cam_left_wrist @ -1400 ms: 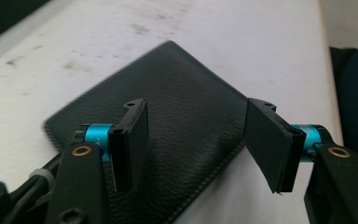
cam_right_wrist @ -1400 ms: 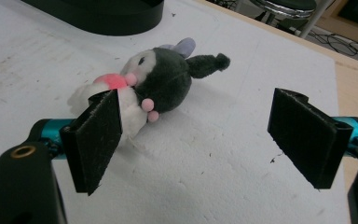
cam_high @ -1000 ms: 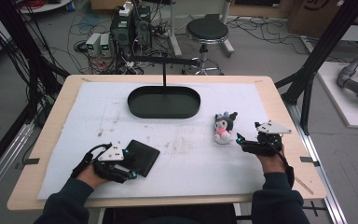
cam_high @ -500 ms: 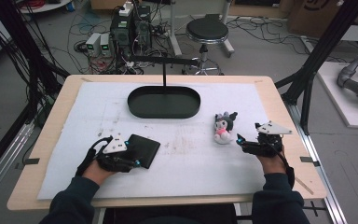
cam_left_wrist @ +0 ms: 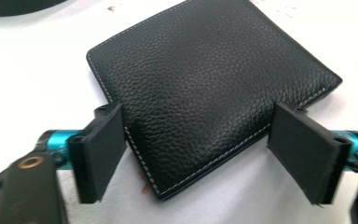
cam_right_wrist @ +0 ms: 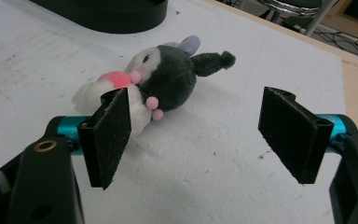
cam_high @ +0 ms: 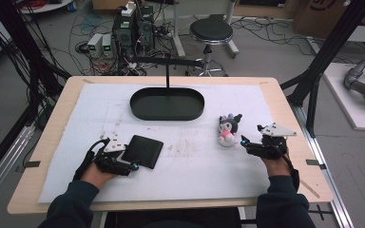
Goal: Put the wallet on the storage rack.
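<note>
I am holding my left gripper (cam_left_wrist: 200, 158) open around the near corner of the flat, stiff wallet (cam_left_wrist: 209, 88) on the table (cam_high: 285, 102), jaws just opening, while my right gripper (cam_right_wrist: 205, 140), just closing, gapes beside the soft plush toy (cam_right_wrist: 154, 84).

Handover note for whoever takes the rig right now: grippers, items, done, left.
Left gripper: open, jaws just been opening, straddling a corner of the black leather wallet, pads not pressing.
Right gripper: open, jaws just been closing, nothing between them; plush toy lies just ahead, beside one jaw.
Black oval tray at the far side holds nothing.
Done: both grippers lined up at their items.
Left: probably grasp both and carry them to the tray.
</note>
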Motion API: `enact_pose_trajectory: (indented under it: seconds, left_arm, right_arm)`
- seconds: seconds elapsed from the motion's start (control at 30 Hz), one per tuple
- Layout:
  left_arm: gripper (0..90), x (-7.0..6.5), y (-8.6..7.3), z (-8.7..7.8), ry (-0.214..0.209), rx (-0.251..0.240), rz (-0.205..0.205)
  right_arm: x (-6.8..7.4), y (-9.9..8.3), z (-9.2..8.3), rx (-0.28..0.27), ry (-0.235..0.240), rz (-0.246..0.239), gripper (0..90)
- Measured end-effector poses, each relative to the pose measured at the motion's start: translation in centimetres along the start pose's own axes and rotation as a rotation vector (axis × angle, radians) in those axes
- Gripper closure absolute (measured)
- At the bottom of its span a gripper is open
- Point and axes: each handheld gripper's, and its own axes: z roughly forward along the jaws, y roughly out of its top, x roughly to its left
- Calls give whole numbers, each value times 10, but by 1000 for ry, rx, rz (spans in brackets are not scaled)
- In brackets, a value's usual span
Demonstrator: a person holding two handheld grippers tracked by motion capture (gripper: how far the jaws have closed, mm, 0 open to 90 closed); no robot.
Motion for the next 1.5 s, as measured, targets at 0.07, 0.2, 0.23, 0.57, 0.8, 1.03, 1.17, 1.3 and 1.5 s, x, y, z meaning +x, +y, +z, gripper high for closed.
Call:
enact_pose_trajectory:
  seconds: [0.07, 0.2, 0.23, 0.57, 0.8, 1.03, 1.17, 1.3, 1.5]
  left_arm:
    - [257, 0, 1, 0, 25, -5, -32]
    - [274, -8, 9, 8, 101, -2, -69]
    - [280, -12, 11, 12, 127, -6, -81]
    - [417, -17, 22, 9, 128, -123, 31]
    - [485, 1, 11, 3, 13, -101, 163]
    - [585, 3, 7, 8, 22, -60, 221]
    - [789, 0, 8, 6, 7, -81, 225]
    - [896, 1, 8, 5, -8, -86, 195]
    - [662, 0, 9, 6, 15, -122, 243]
  right_arm:
    - [0, 0, 0, 0, 0, -2, 259]
    - [0, 0, 0, -2, -2, 2, 259]
    - [0, 0, 0, 0, -4, 7, 259]
    - [0, 0, -1, -11, 8, 6, 258]
    - [0, 0, -1, -12, 7, 2, 257]
    - [1, 1, -1, -11, 1, -2, 257]
    - [1, 2, 0, -13, 2, -2, 257]
    - [1, 2, 0, -14, 2, 0, 257]
    - [1, 2, -1, -14, 3, 0, 257]
